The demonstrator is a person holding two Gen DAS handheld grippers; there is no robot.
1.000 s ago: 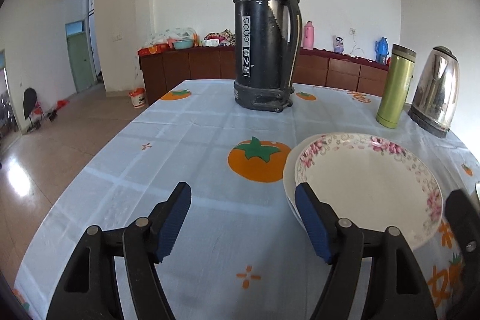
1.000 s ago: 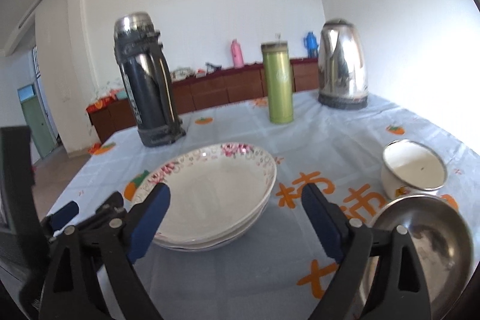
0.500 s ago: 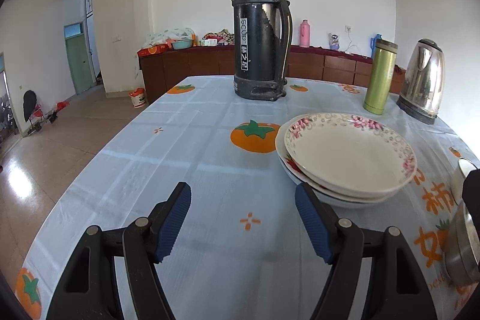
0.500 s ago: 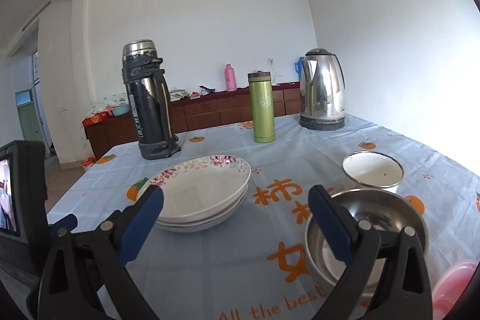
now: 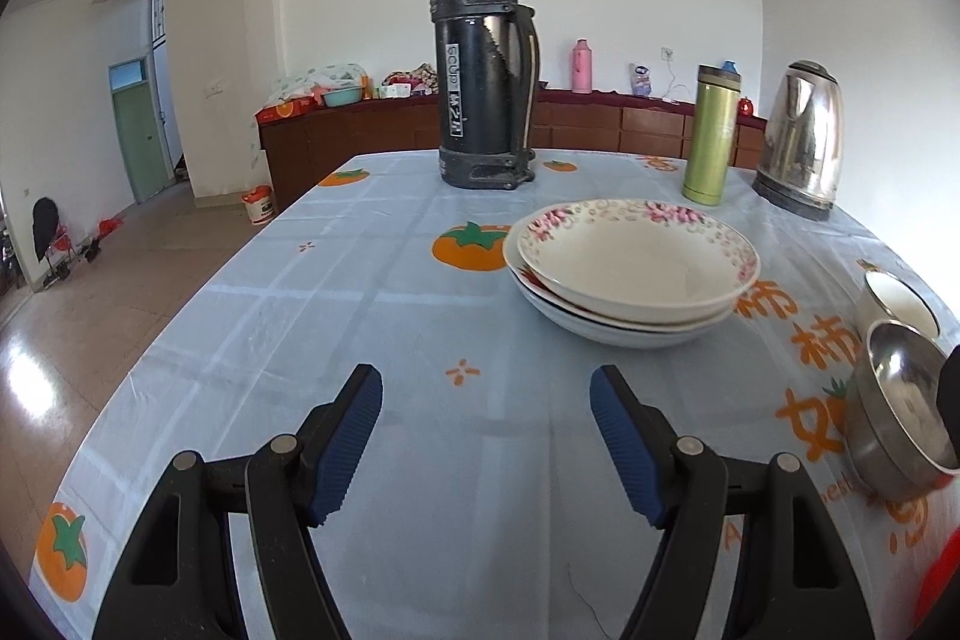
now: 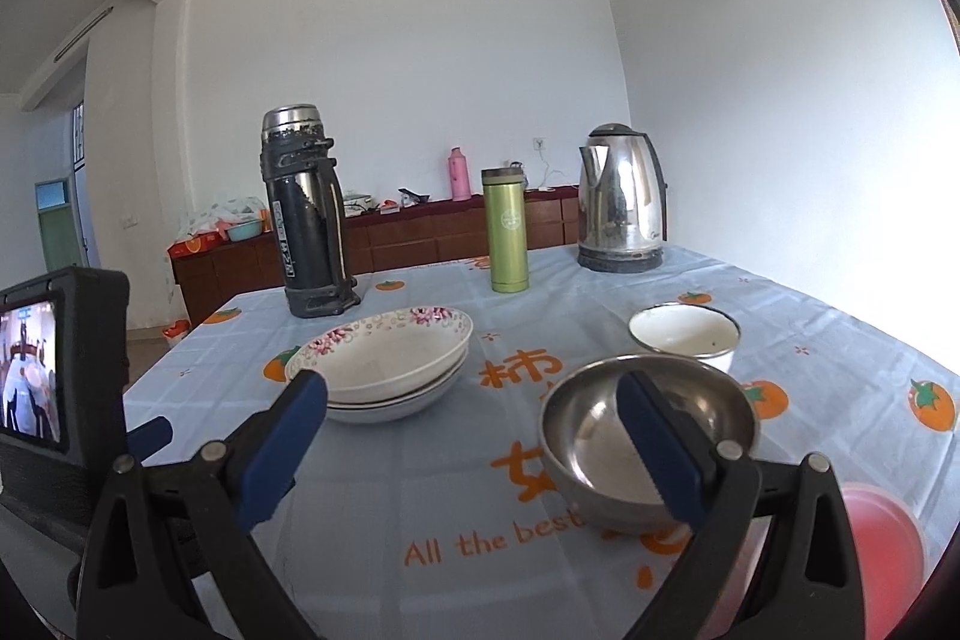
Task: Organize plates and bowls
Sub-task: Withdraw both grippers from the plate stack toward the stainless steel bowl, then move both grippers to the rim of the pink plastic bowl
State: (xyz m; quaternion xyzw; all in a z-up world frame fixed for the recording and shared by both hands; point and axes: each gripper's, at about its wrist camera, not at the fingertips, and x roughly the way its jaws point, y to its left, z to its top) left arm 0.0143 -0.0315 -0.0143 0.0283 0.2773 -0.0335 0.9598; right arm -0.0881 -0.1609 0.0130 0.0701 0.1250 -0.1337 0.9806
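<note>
Plates apparently done, bowls apparently next: stack of floral plates (image 6: 384, 370) already nested mid-table on the persimmon-print tablecloth (image 5: 336, 292), in front of the tall black flask (image 5: 485, 70) and to the near left of the green tumbler (image 6: 505, 232) and steel kettle (image 6: 624, 208); three plates by the look of the rims, though hard to count for certain from these angles. Top plate white, shallow, pink roses and small rings round the rim, sitting a touch off-centre on those beneath. Loose on the right side of the cloth: steel bowl (image 6: 648, 436), wide, dull-polished, empty, upright; just behind it, near but seemingly apart, white enamel bowl (image 6: 684, 334), smaller, metal-rimmed, empty too; at the near right edge a pink container (image 6: 882, 550), only partly in frame, kind unclear. Left gripper (image 5: 486, 442) spread wide over bare cloth, nothing between the pads, plates well ahead and to the right. Right gripper (image 6: 474, 454) likewise spread and empty, right-hand finger (image 6: 660, 460) overlapping the steel bowl in view, contact not evident. Likely next: bring the right gripper onto the near rim of one bowl, one pad inside and one outside the wall, pinch firmly, lift level, then set the smaller bowl in the larger. Thin slick rims, so likely slippery; enamel prone to chipping if dropped in.
</note>
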